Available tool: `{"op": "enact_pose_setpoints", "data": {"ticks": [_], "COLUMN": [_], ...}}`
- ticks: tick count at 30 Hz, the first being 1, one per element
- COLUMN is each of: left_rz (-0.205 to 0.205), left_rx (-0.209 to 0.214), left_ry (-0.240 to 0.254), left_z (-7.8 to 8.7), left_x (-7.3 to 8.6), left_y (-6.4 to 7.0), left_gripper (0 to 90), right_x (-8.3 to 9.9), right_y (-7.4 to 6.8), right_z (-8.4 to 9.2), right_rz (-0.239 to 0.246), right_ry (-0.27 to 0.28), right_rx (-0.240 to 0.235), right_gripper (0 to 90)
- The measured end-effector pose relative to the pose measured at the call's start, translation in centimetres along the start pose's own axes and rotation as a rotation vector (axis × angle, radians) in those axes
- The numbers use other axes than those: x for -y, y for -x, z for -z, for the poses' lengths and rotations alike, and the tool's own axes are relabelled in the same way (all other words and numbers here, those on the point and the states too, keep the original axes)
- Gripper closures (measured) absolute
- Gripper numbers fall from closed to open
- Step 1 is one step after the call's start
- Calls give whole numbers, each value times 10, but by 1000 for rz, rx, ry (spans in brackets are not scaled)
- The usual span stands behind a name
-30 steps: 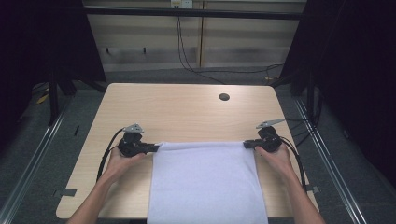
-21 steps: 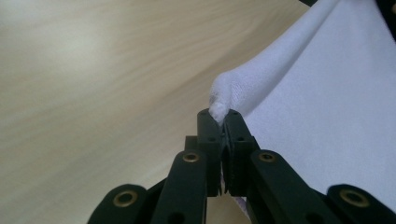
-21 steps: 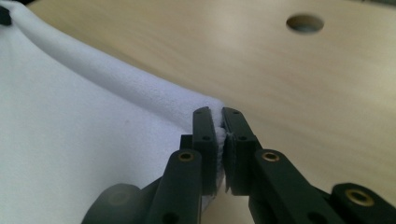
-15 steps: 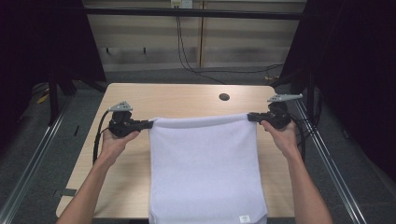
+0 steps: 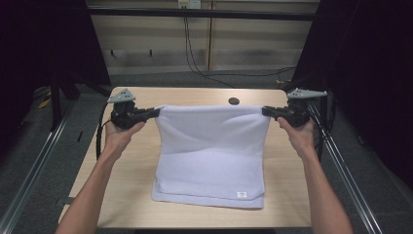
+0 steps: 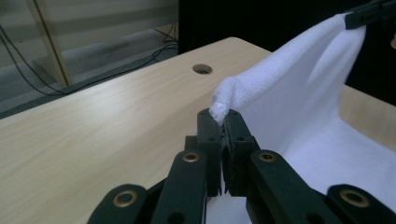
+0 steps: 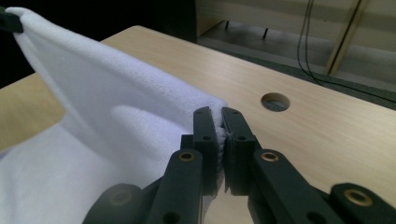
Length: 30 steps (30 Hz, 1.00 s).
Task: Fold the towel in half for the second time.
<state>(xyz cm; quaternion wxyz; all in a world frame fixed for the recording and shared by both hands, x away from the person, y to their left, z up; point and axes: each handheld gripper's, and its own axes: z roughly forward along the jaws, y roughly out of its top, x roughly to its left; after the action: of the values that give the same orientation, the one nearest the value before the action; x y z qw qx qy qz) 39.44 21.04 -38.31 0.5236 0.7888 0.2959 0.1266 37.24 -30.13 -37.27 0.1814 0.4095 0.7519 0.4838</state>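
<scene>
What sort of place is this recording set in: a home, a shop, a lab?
Most likely a lab or recording booth, not a home: a bare wooden table with a cable hole, dark curtains at both sides, and floor rails alongside. A white towel is the work piece.

The towel [image 5: 212, 156] hangs taut between my left claw [image 5: 157, 112] and my right claw [image 5: 265, 111], a white wall across the middle of the surface [image 5: 131, 195]. Bare wood lies open outside each claw and beyond the towel, up to the cable hole [image 5: 234, 101]. Rails [image 5: 44, 146] flank both sides.
</scene>
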Motion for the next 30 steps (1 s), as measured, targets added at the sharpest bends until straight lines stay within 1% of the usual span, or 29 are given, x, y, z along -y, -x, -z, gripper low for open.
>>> {"op": "enact_pose_setpoints", "data": {"ticks": [1, 2, 3, 4, 5, 6, 7, 8, 9, 10, 11, 12, 13, 15, 16, 17, 18, 19, 20, 21, 22, 23, 24, 25, 26, 27, 28, 29, 30], "left_rz": [-4, -8, -7, -6, -10, -13, -10, -19, -34, -34, -30, -48, -44, -60, -53, -54, -49, -42, -35, -26, -8, -1, -1, 12, 40, 52, 74, 97, 122], "left_rx": [20, 28, 21, 42, 49, 54, 81, 96, 99, 119, 128, 128, 141, 157, 189, 186, 187, 194, 207, 207, 223, 237, 226, 224, 216, 190, 141, 111, 85], "left_ry": [-5, -10, -16, -19, -26, -43, -54, -71, -85, -106, -121, -155, -178, -244, -284, -315, -336, -347, -358, -354, -340, -333, -308, -285, -250, -225, -190, -158, -117], "left_z": [5, 9, 13, 17, 20, 24, 28, 32, 36, 42, 44, 48, 49, 50, 48, 48, 48, 49, 50, 52, 55, 58, 62, 64, 66, 67, 68, 69, 69], "left_x": [8, 17, 25, 33, 39, 48, 54, 61, 67, 76, 82, 92, 98, 113, 123, 127, 134, 137, 140, 141, 142, 142, 142, 141, 139, 138, 134, 132, 130], "left_y": [5, 10, 15, 20, 24, 31, 37, 43, 48, 55, 59, 66, 70, 79, 83, 84, 84, 84, 83, 83, 83, 83, 84, 84, 81, 79, 74, 70, 67], "left_gripper": [876, 876, 875, 875, 875, 875, 875, 873, 871, 871, 869, 866, 865, 856, 850, 833, 817, 798, 775, 755, 735, 711, 690, 661, 619, 572, 541, 507, 495], "right_x": [8, 16, 23, 31, 39, 44, 53, 60, 67, 72, 80, 85, 95, 109, 118, 130, 136, 146, 152, 157, 161, 165, 168, 168, 167, 163, 161, 157, 155], "right_y": [-7, -12, -17, -23, -28, -33, -41, -47, -54, -60, -68, -73, -80, -88, -91, -96, -98, -102, -104, -107, -108, -110, -111, -112, -112, -108, -105, -99, -93], "right_z": [5, 9, 13, 17, 22, 24, 29, 33, 37, 39, 43, 44, 47, 48, 47, 46, 46, 47, 49, 52, 54, 57, 61, 67, 71, 76, 78, 81, 82], "right_rz": [15, 26, 36, 45, 52, 55, 70, 71, 80, 92, 101, 115, 122, 114, 115, 116, 117, 105, 98, 93, 89, 79, 65, 75, 71, 48, 29, -3, -25], "right_ry": [-10, -16, -25, -32, -38, -47, -61, -66, -82, -90, -101, -115, -129, -162, -184, -223, -251, -283, -300, -320, -331, -340, -337, -309, -281, -212, -168, -103, -61], "right_rx": [-18, -30, -45, -60, -73, -83, -90, -103, -111, -115, -127, -128, -136, -153, -169, -178, -179, -195, -208, -225, -236, -249, -261, -236, -219, -204, -189, -150, -123], "right_gripper": [854, 854, 853, 853, 853, 852, 850, 848, 847, 846, 841, 837, 825, 792, 773, 745, 721, 691, 668, 655, 631, 590, 584, 584, 575, 549, 531, 491, 458]}}
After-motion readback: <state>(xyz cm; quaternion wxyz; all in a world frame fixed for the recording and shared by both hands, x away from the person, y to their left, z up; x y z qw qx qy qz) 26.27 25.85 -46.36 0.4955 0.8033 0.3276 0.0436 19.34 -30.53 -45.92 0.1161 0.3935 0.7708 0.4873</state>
